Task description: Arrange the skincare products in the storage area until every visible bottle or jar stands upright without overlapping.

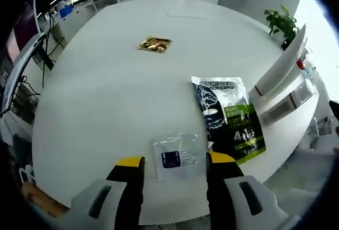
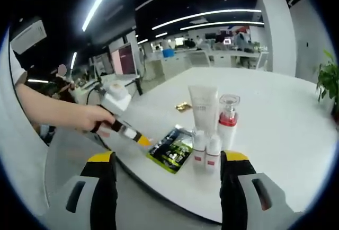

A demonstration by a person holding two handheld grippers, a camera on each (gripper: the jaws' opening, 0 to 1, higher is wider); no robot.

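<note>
Four skincare products stand upright in a tight group on the white table point(image 2: 275, 113): a white tube point(image 2: 204, 108), a clear-capped bottle with a red band point(image 2: 228, 117) and two small white bottles point(image 2: 199, 148) with red labels. The same group point(image 1: 283, 79) sits at the right edge of the left gripper view. A black-and-green sachet point(image 1: 229, 114) lies flat beside them, also seen as the sachet point(image 2: 170, 151). My left gripper point(image 1: 175, 161) is open over a small clear sachet point(image 1: 177, 157) with a purple label. My right gripper point(image 2: 167, 158) is open, off the table's edge, with nothing in it.
A gold packet point(image 1: 155, 44) lies alone farther across the table. A person's hand point(image 2: 92, 117) holds the left gripper point(image 2: 124, 126) at the table's left side. A potted plant point(image 1: 280, 22) stands beyond the table. Desks and monitors fill the room behind.
</note>
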